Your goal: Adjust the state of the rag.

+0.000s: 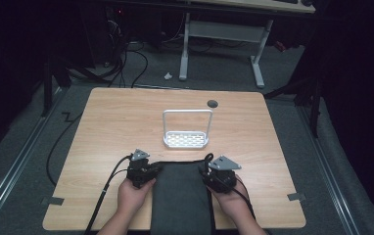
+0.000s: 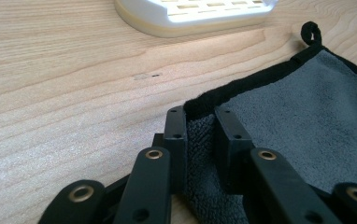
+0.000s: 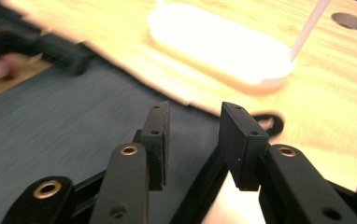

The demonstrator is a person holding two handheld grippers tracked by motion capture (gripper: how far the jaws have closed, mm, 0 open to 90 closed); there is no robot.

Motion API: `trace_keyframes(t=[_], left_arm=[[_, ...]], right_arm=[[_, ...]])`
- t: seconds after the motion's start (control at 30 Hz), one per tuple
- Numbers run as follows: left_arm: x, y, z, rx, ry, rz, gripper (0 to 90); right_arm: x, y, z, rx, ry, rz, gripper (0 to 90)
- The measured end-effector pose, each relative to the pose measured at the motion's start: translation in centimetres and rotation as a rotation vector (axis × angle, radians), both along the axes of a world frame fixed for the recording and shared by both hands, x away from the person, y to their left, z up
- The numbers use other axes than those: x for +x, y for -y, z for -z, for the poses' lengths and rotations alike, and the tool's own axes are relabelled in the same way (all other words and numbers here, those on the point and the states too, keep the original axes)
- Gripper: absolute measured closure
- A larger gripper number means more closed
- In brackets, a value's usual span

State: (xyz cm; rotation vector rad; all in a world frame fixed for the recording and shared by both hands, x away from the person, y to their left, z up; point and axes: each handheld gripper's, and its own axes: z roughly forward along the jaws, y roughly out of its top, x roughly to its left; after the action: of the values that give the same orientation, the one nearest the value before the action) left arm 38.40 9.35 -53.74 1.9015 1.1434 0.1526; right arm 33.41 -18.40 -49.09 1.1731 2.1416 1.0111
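A dark grey towel (image 1: 182, 196) with a black hem lies flat at the table's near edge, between my two hands. My left gripper (image 1: 154, 170) is at its far left corner. In the left gripper view the jaws (image 2: 200, 126) stand on either side of a bunched-up fold of the towel (image 2: 307, 107) and press on it. My right gripper (image 1: 205, 172) is at the far right corner. Its jaws (image 3: 193, 126) are open above the towel (image 3: 74, 121) with nothing between them. The towel's hanging loop (image 3: 265, 123) lies just beyond them.
A white slotted tray with a tall wire handle (image 1: 186, 139) stands on the wooden table (image 1: 102, 127) just beyond the towel, and also appears as the tray (image 2: 190, 14) and tray (image 3: 223, 46). A round cable hole (image 1: 212, 104) sits behind it. A desk frame stands past the table.
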Motion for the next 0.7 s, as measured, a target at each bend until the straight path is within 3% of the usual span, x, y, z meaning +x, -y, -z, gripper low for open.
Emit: trace_keyframes(t=[0.1,0.2,0.53,0.6,0.7], left_arm=[[0.0,-0.1,0.0,-0.006,-0.003,0.000,76.2],[0.0,-0.1,0.0,-0.005,-0.002,0.001,75.8],[0.0,0.0,0.0,-0.003,0.001,-0.002,73.9],[0.0,0.0,0.0,-0.003,0.001,-0.002,73.9],[0.0,0.0,0.0,-0.002,0.002,-0.002,73.6]], right_arm=[[1.8,-0.6,1.3,-0.054,-0.049,0.005,62.6],[2.7,-0.5,2.6,-0.069,-0.117,0.010,54.4],[2.8,0.1,3.4,-0.036,-0.163,-0.015,35.8],[3.0,0.4,3.5,-0.007,-0.182,-0.010,36.0],[3.0,0.4,3.6,-0.002,-0.177,-0.010,38.6]])
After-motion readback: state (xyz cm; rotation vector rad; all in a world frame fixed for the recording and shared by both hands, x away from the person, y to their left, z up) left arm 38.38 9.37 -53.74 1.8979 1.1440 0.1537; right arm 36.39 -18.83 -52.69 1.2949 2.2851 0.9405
